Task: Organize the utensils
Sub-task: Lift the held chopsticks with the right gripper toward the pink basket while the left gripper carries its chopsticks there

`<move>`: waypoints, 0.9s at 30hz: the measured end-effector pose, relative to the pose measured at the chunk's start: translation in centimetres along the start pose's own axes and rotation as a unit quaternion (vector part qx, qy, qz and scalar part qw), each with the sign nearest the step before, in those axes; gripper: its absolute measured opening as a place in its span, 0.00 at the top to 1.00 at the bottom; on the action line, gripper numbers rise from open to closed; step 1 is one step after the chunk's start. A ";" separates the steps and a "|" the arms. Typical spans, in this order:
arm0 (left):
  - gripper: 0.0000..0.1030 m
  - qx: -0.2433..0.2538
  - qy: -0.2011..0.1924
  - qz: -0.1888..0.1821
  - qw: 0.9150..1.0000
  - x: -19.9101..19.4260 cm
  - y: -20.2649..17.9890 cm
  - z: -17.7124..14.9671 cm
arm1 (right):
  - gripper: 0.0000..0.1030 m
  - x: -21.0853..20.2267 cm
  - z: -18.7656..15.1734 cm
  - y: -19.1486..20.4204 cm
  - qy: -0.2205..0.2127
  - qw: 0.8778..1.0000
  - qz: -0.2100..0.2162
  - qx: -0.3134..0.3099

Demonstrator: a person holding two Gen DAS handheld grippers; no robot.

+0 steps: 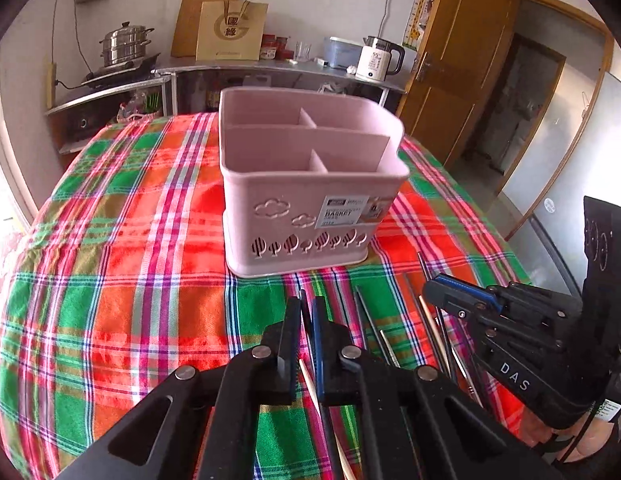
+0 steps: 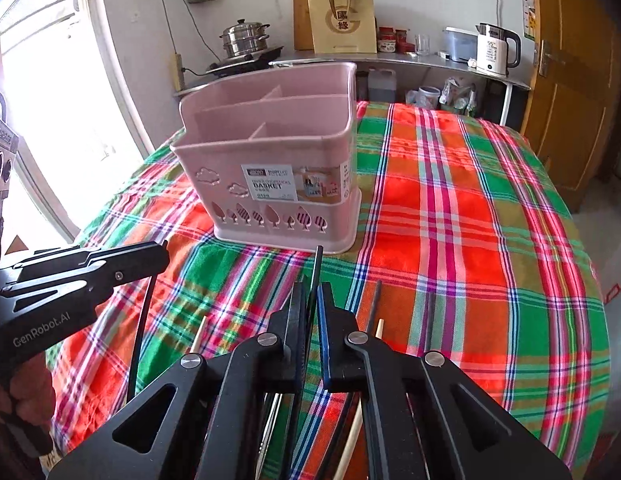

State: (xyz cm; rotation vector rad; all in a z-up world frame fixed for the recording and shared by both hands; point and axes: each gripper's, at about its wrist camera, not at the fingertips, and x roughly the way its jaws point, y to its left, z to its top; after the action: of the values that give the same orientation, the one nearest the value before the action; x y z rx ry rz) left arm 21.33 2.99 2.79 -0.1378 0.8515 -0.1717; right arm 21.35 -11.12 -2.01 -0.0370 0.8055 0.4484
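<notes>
Black chopstick (image 2: pixel 317 270), slim, stiff, probably slick: your right gripper (image 2: pixel 310 300) pinched one near its middle; left gripper (image 1: pixel 308 312) clamped another. Remaining chopsticks (image 1: pixel 430 320) lay before the pink basket (image 1: pixel 310 184).

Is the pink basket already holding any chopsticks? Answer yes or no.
No: in the left wrist view every compartment of the pink basket shows only bare walls and dividers.
</notes>
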 end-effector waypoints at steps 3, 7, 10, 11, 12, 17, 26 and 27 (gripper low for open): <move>0.96 0.010 -0.025 -0.008 1.000 -2.6 -0.3 1.0 | 0.95 -2.1 0.6 0.5 -0.025 1.000 0.004 -0.004; 0.96 0.023 -0.055 -0.020 0.998 -6.1 -1.1 1.7 | 0.95 -4.8 1.4 1.1 -0.056 0.998 0.006 -0.013; 0.97 0.035 -0.075 -0.019 0.996 -8.2 -1.7 2.1 | 0.96 -6.6 1.8 1.5 -0.077 0.997 0.008 -0.016; 0.97 0.037 -0.079 -0.021 0.996 -8.8 -1.8 2.3 | 0.96 -7.2 1.9 1.6 -0.084 0.996 0.008 -0.018; 0.97 0.041 -0.083 -0.022 0.995 -9.4 -2.0 2.3 | 0.96 -7.7 2.0 1.8 -0.090 0.996 0.009 -0.019; 0.97 0.050 -0.103 -0.023 0.993 -11.8 -2.7 2.6 | 0.96 -9.8 2.1 2.2 -0.113 0.993 0.008 -0.026; 0.97 0.056 -0.114 -0.022 0.992 -13.4 -2.8 3.5 | 0.96 -11.7 2.7 2.2 -0.132 0.991 0.005 -0.029; 0.97 0.056 -0.114 -0.021 0.992 -13.4 -2.8 3.8 | 0.96 -11.9 2.8 2.2 -0.134 0.990 0.005 -0.030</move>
State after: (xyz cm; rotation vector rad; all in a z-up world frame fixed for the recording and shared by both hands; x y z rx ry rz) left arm 15.25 3.23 15.65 -0.0681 0.6097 -0.2392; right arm 15.25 -13.03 8.58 -0.0279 0.5278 0.4753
